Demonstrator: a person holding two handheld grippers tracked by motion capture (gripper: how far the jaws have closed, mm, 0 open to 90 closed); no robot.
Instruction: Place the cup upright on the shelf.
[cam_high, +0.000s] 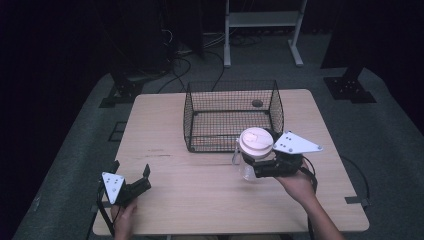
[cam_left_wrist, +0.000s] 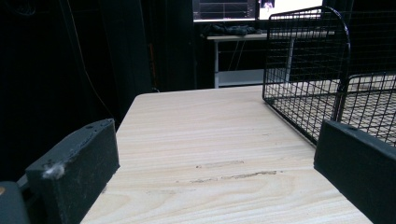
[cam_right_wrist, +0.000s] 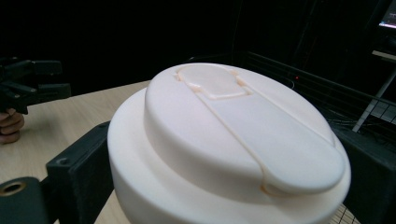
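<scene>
A clear jar (cam_high: 245, 169) with a wide cream-white lid (cam_high: 255, 141) sits between the jaws of my right gripper (cam_high: 252, 162), which is shut on it just below the lid. The jar is at the front right corner of the black wire basket (cam_high: 189, 125). In the right gripper view the lid (cam_right_wrist: 233, 135) is very close, with a black jaw on each side of it. My left gripper (cam_high: 131, 169) rests near the table's front left edge, open with nothing between its jaws. The left gripper view looks across bare wood (cam_left_wrist: 210, 135) towards the basket (cam_left_wrist: 303, 70).
The light wooden table (cam_high: 200, 195) carries the basket at its back middle, with a small dark round thing (cam_high: 257, 103) on the basket floor. Beyond the table stand a white metal frame (cam_high: 262, 20), floor cables and two black stand bases (cam_high: 350, 87).
</scene>
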